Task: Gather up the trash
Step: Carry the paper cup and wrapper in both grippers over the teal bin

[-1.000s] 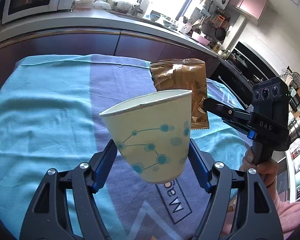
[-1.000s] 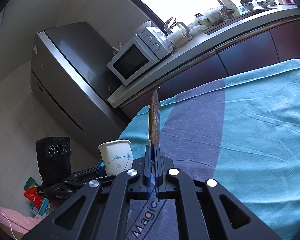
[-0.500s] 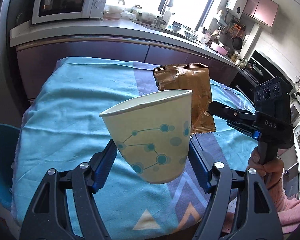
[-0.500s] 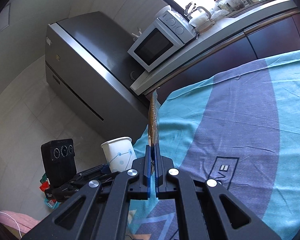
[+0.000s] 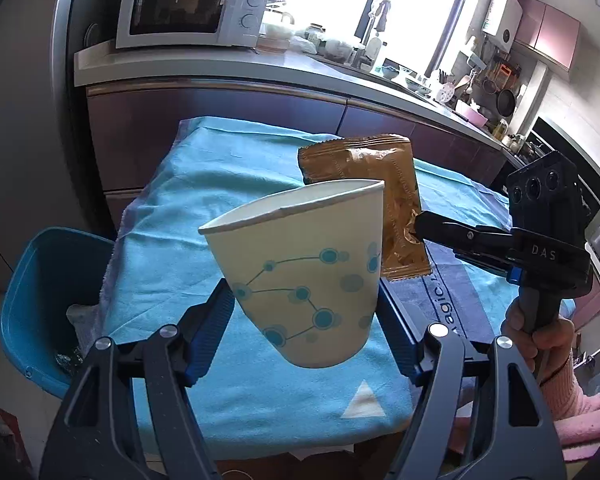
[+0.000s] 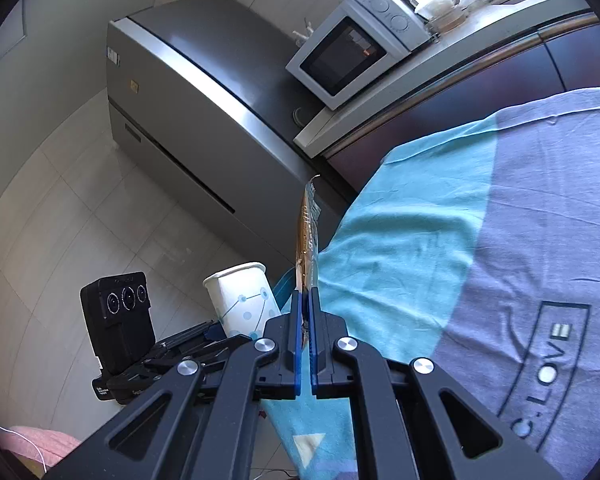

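My left gripper (image 5: 304, 304) is shut on a white paper cup (image 5: 304, 268) with blue dots, held tilted in the air over the near left edge of the table. The cup also shows in the right wrist view (image 6: 242, 300). My right gripper (image 6: 306, 300) is shut on a brown snack wrapper (image 6: 308, 232), seen edge-on and upright; in the left wrist view the wrapper (image 5: 396, 184) hangs just behind the cup, pinched by the right gripper (image 5: 418, 224). A blue bin (image 5: 24, 280) stands on the floor left of the table, with crumpled trash inside.
The table carries a turquoise and purple cloth (image 5: 188, 208). Behind it runs a dark kitchen counter (image 5: 228, 76) with a microwave (image 5: 192, 10). A grey fridge (image 6: 204, 92) stands to the left. Tiled floor (image 6: 60, 220) lies below the left gripper.
Both grippers have pulled back and to the left with the cup and wrapper. The table's left edge, the floor and the blue bin have come into view.
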